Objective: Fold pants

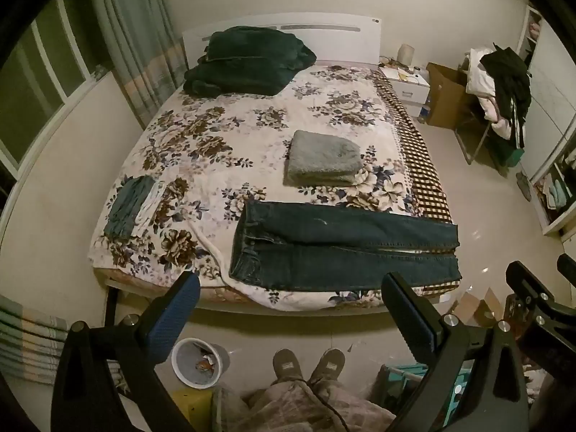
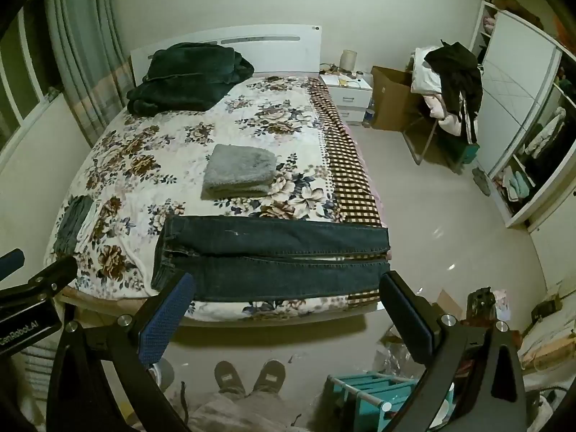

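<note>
A pair of dark blue denim pants [image 1: 342,248] lies flat across the foot of the bed, on a white blanket printed with brown and blue flowers [image 1: 216,151], the waistband toward nine o'clock and the leg hems toward three o'clock, the two legs side by side. At about twelve o'clock from the pants sits a folded grey fleecy towel [image 1: 324,160], apart from them. A heap of dark green plush bedding [image 1: 244,61] rests at the head of the bed, near eleven o'clock. The left gripper [image 1: 291,293] hangs over the floor at six o'clock from the pants, its fingers spread wide and holding nothing. The right gripper [image 2: 288,293] is likewise spread wide and empty, just short of the bed's near edge. A white waste bin [image 1: 198,361] stands on the floor at seven o'clock.
</note>
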